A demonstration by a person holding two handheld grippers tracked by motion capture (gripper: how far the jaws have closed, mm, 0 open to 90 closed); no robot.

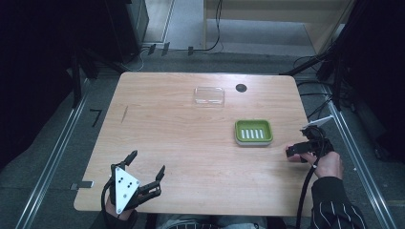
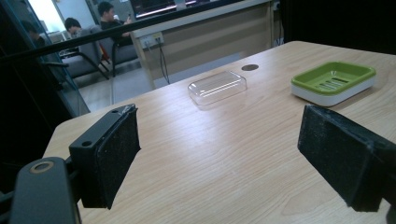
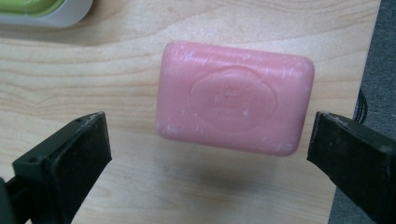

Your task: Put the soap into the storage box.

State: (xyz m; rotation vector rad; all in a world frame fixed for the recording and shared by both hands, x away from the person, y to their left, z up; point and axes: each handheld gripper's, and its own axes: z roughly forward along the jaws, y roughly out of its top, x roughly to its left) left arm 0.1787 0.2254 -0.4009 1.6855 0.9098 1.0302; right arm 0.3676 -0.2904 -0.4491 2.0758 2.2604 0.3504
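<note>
Right tool (image 3: 208,140) wide open, jaws either side of pink soap (image 3: 235,97) w/o touching; looks like pre-grasp step. Next: lower, close across soap's ends. Soap lies flat on counter (image 3: 116,84), long axis 9-to-3 in right gripper view, near edge, green dish (image 3: 42,10) at 11. Left tool (image 2: 219,154) open, idle.

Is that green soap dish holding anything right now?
Empty. The green soap dish shows its bare slotted floor, while the pink soap bar lies on the table between the open right tongs.
</note>
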